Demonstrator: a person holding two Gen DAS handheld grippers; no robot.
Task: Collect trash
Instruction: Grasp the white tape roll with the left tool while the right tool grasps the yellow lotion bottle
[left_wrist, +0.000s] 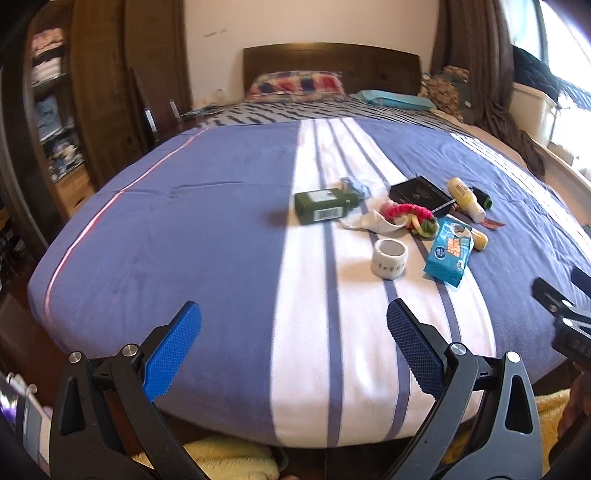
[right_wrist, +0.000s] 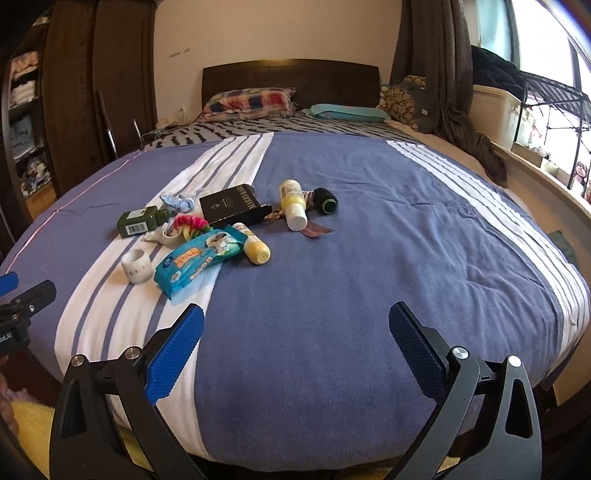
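Both hand-held grippers are held over the foot of the bed (left_wrist: 221, 206), and nothing is gripped yet. The left hand-held gripper (left_wrist: 293, 345) is seen with its blue fingers spread wide apart and empty; the right hand-held gripper (right_wrist: 295, 347) is likewise spread wide and empty.

The task's things are gathered in one loose cluster on the bedspread, ahead of both grippers and well apart from them. Read from left to right in the left wrist view, a green bottle (left_wrist: 325, 205) lies on its side, then a crumpled white tissue (left_wrist: 364, 221) just beside a pink and green knitted piece (left_wrist: 410, 214), a white tape roll (left_wrist: 389, 258) standing nearer the foot, and a blue wipes packet (left_wrist: 448, 253). Behind these a black box (left_wrist: 421, 192) is set, with a yellow bottle (left_wrist: 465, 195) and a dark thread spool (left_wrist: 482, 197) at the far right. A smaller yellow tube (left_wrist: 478, 240) is partly tucked under the packet.

What counts as trash cannot be told for certain — the tissue is judged the likeliest piece. No bin or bag is seen.

From the left hand-held gripper the cluster lies ahead and to the right; from the right one it lies ahead and to the left. Neither is clearly nearer. The tissue is limp, its long axis running roughly across the left view — so a forward reach with a pinch across its narrow width is probably called for.
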